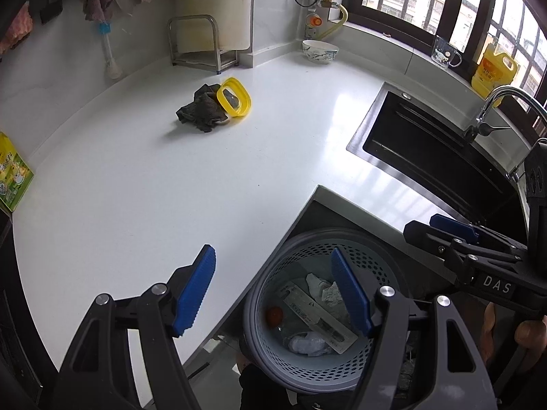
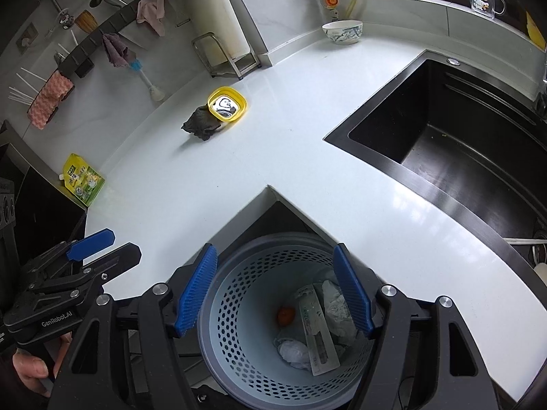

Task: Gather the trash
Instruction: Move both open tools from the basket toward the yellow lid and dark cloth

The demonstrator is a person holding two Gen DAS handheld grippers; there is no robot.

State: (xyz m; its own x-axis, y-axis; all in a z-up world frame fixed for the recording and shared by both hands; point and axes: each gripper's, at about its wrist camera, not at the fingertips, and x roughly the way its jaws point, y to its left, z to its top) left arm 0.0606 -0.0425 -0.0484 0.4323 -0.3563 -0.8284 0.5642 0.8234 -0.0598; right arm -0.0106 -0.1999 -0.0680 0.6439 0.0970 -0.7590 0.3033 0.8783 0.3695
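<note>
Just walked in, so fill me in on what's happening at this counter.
A person holds two grippers over a perforated bin tucked below the counter corner. Left gripper and right gripper are both open and empty. Crumpled paper, a flat packet and an orange scrap lie inside.

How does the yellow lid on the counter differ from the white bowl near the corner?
The yellow lid is flat, squarish and tilted against a dark rag; the white bowl is deep, round, upright and stands alone. The lid is plain yellow; the bowl has blue markings. Both sit on the white counter.
</note>
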